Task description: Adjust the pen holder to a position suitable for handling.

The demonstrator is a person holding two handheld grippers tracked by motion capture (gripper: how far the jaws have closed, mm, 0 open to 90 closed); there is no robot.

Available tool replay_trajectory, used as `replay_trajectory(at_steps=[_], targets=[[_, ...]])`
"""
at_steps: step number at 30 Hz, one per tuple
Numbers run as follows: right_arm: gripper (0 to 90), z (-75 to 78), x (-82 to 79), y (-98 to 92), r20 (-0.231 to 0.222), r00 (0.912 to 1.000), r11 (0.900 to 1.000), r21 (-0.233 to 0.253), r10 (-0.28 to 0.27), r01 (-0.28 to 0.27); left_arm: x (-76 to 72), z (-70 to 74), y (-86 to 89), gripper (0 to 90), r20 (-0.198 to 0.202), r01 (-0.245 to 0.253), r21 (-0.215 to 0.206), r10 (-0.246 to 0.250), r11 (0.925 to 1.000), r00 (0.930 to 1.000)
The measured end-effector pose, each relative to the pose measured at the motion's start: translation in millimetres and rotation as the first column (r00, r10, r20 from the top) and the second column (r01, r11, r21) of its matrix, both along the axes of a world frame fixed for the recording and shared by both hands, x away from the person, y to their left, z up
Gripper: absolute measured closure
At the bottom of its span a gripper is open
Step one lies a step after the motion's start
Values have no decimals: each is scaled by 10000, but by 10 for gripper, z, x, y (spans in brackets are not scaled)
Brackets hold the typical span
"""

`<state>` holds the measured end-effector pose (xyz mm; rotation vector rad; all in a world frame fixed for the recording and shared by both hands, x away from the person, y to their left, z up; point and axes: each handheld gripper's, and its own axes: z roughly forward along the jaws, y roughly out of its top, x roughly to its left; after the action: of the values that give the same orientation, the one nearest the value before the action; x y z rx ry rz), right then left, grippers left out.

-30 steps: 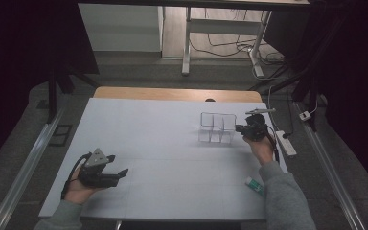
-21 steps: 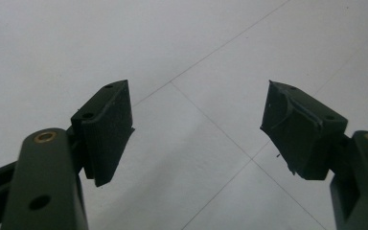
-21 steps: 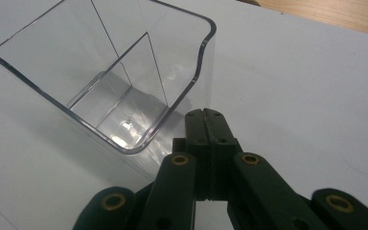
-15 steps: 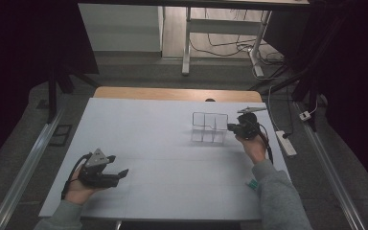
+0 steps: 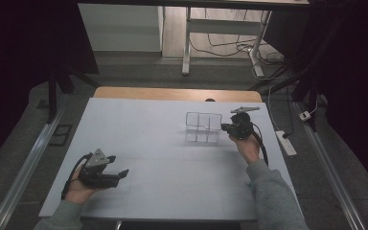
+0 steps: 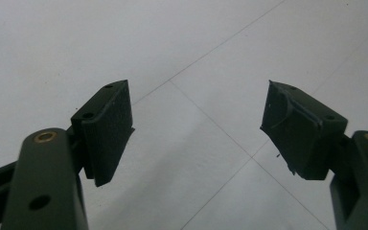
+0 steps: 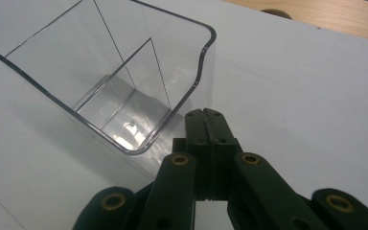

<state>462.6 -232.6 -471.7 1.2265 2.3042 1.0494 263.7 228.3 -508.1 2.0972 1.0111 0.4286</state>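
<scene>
Clear divided organizer bin (image 5: 203, 127) now sits at about 1 o'clock on the white counter (image 5: 163, 143), further in toward centre than a second ago, when it stood nearer the 3 o'clock edge; it has slid leftward with the right hand. Right tongs (image 5: 226, 128) are at the bin's right end wall, jaws pressed together in the right gripper view (image 7: 206, 115), tips touching or just beside the curved corner of the wall; cannot tell whether a bit of wall is pinched or they only push. Bin upright, compartments empty, dividers visible (image 7: 124, 72). Left tongs (image 5: 120, 175) idle at 7 o'clock near the front edge, well apart from the bin, same place as before; jaws wide apart over bare counter (image 6: 196, 120). Judgement: the work is repositioning the bin toward the counter's middle, move is under way and likely not finished; risk is the light bin tipping or skidding off line.
</scene>
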Motion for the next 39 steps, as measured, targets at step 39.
replay_trajectory(at_steps=[39], targets=[[896, -72, 23, 636, 35, 9959, 9959, 24, 901, -901, 9, -23, 13, 259, -68, 11, 40, -11, 10000, 10000]])
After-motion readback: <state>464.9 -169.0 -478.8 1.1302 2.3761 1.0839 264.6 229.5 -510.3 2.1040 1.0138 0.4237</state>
